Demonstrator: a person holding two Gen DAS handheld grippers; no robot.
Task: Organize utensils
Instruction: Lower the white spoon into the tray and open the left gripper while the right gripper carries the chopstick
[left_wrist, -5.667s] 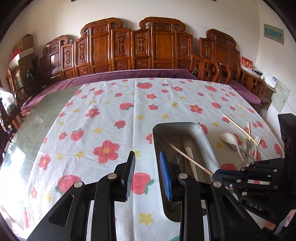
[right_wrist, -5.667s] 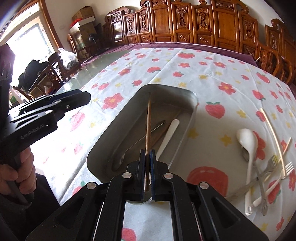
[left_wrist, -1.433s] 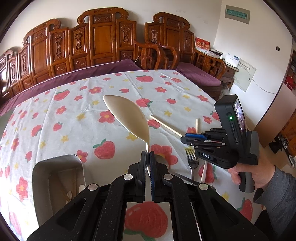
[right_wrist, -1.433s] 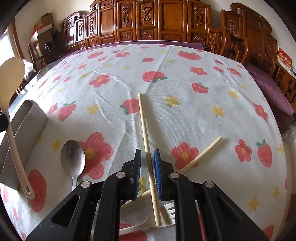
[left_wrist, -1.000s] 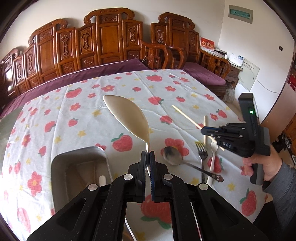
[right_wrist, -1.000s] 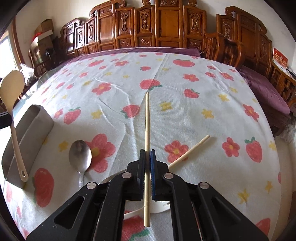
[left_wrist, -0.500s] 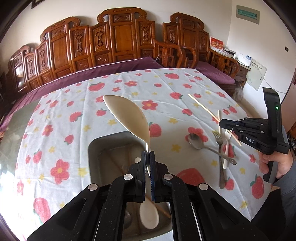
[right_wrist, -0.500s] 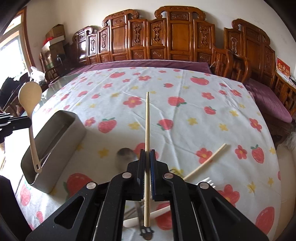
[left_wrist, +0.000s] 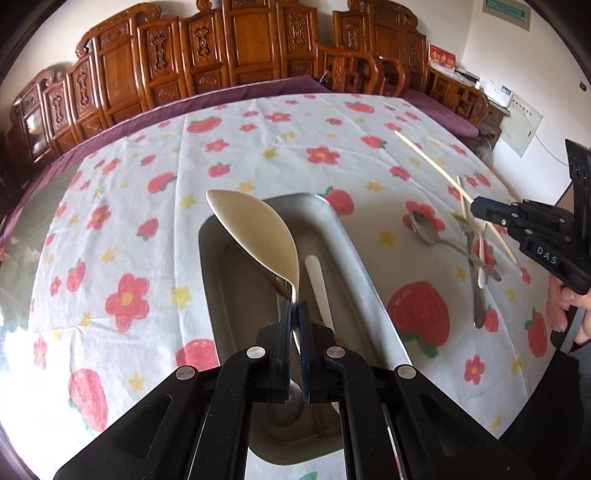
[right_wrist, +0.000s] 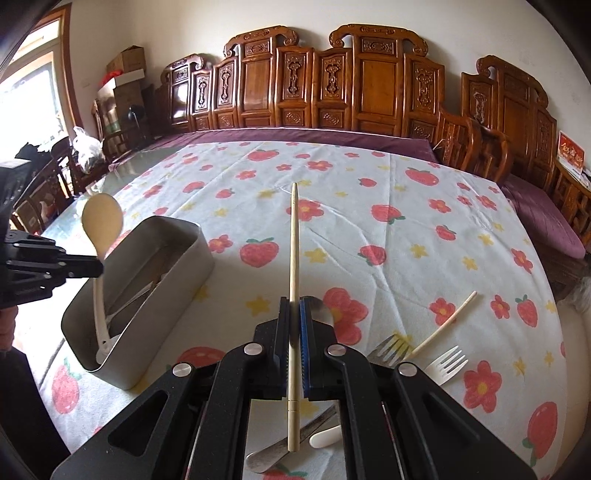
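The left gripper (left_wrist: 294, 314) pinches a pale spoon (left_wrist: 255, 232) by its neck above the metal tray (left_wrist: 347, 236), bowl up and pointing far, handle down inside; released tilted, it could catch the rim. The right gripper (right_wrist: 294, 314) clamps a chopstick (right_wrist: 293, 236), tip pointing far.

The metal bin (right_wrist: 155, 288) stands on the tablecloth (right_wrist: 406, 229), with a few utensils lying inside it. Right of the bin lie a spoon (left_wrist: 424, 230), two forks (right_wrist: 391, 345) and a loose chopstick (right_wrist: 447, 319) (the forks and chopstick crossing each other). Behind the bin, beyond the table's far edge, stands a row of chairs (right_wrist: 369, 85).
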